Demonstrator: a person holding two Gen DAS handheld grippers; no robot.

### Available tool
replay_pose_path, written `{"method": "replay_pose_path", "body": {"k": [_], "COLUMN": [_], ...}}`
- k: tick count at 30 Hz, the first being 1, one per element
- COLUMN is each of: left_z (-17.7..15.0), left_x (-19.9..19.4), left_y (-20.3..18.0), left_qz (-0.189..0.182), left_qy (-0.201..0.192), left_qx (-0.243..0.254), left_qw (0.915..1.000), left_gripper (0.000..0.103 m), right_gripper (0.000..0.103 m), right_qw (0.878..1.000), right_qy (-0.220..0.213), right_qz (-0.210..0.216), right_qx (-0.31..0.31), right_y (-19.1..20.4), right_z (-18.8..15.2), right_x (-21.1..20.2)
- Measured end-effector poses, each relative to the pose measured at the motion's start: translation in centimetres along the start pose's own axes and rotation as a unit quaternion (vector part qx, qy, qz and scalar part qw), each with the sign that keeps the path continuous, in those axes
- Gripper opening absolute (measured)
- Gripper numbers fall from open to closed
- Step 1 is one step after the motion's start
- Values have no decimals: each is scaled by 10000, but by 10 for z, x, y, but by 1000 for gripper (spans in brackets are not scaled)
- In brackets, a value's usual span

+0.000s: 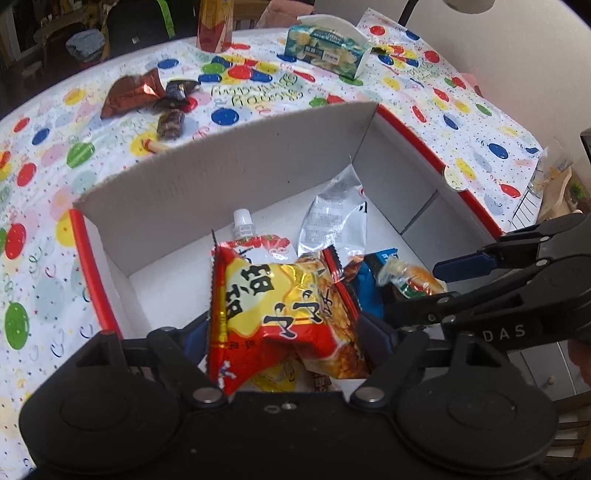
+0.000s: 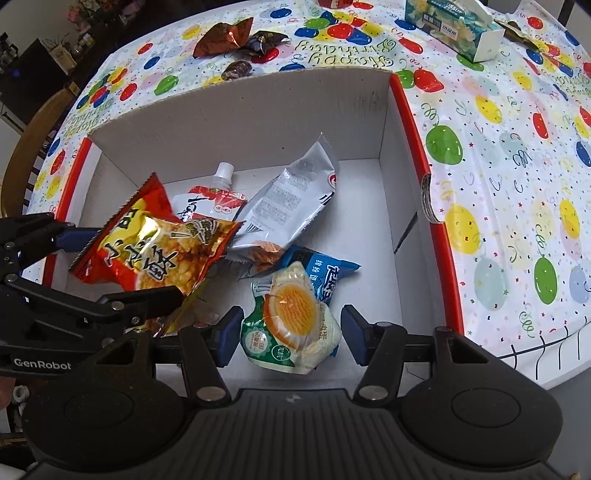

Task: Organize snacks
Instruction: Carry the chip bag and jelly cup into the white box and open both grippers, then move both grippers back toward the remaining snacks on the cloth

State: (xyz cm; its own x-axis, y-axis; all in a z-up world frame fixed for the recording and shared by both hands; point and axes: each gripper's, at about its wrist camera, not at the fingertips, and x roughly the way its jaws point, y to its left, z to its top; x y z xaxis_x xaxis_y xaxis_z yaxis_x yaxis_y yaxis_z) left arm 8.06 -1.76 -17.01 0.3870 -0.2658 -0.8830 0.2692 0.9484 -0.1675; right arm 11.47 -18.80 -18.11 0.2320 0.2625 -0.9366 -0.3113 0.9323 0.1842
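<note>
A white cardboard box point(image 1: 221, 192) point(image 2: 240, 118) with red edges stands on the balloon-print tablecloth. My left gripper point(image 1: 288, 332) point(image 2: 138, 262) is over the box's near left part, shut on a puffy red and yellow snack bag point(image 1: 288, 306) point(image 2: 159, 251) held tilted above the floor. My right gripper point(image 2: 291, 332) point(image 1: 415, 288) is open, its fingers on either side of a green and white packet with an egg picture point(image 2: 291, 321) point(image 1: 410, 280). That packet rests on a blue packet point(image 2: 328, 273). A silver packet point(image 2: 291, 195) point(image 1: 332, 218) and a white-capped pouch point(image 2: 223, 177) point(image 1: 243, 221) lie in the box.
Beyond the box's far wall lie a brown-red foil wrapper point(image 1: 129, 92) point(image 2: 221, 37), dark wrapped candies point(image 1: 171, 123) point(image 2: 236, 70) and a small sausage stick point(image 1: 155, 146). A tissue box point(image 1: 328, 48) point(image 2: 450, 26) and a red container point(image 1: 214, 26) stand at the table's far side.
</note>
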Motion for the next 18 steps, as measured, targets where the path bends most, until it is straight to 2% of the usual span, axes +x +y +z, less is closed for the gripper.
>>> {"method": "replay_pose_path", "body": {"k": [4,7,10,13,18], "left_z": [0,0,1,5,15], "left_x": [-11,-21,-33,-46,-66], "left_y": [3,3,3,2,5], "left_qz": [-60,-85,-62,-23,122], "left_qy": [-112,-219,-362,-544,-899], "left_qx": [-68,-85,-24,14,-3], "left_qw": [9999,9997,9993,9985,9959], "left_gripper": [86,89,91,94,99], "right_gripper": [58,67,68,68,75], "right_qw": [9998,9994,9989,9980,9953], "right_qy": [-183,-339,-459,-618,-947], "right_qz": [28,69,80,85,132], "right_qx": [-26,-21,-41,-84,-144], "right_y": [3,3,5,6,5], "right_z": [0,1,5,13,33], "right_x": [-15,-29,-41,-55,-81]}}
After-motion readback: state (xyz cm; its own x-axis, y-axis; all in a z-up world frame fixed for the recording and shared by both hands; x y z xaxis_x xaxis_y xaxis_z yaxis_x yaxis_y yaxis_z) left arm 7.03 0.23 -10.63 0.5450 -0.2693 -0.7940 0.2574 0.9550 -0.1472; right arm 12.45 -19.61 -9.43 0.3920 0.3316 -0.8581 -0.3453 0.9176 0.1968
